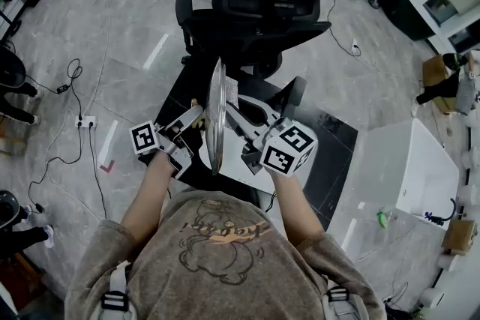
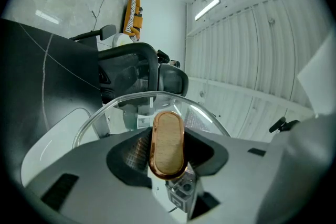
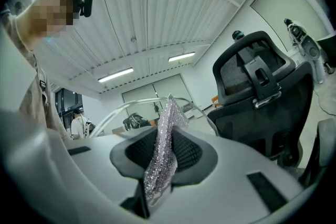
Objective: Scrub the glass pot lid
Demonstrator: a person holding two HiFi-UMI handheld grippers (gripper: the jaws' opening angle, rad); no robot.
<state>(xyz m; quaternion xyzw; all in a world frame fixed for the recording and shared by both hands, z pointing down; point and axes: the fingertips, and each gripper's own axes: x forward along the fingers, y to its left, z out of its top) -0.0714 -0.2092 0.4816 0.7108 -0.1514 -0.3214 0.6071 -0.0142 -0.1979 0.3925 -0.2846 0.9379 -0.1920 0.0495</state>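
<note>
Left hand-held gripper (image 1: 191,122) clamps the wooden knob (image 2: 167,141), holding the glass lid (image 1: 217,112) upright so the right hand-held gripper (image 1: 241,127), pinching a silvery scourer (image 3: 164,134), can likely reach its underside.

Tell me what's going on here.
A person is working with a gripper in each hand. The left gripper is clamped on the wood-faced handle of the glass pot lid, holding it up on edge in front of a black office chair. The right gripper grips a silvery scrubbing pad raised to the lid's other face; whether it touches isn't clear.
</note>
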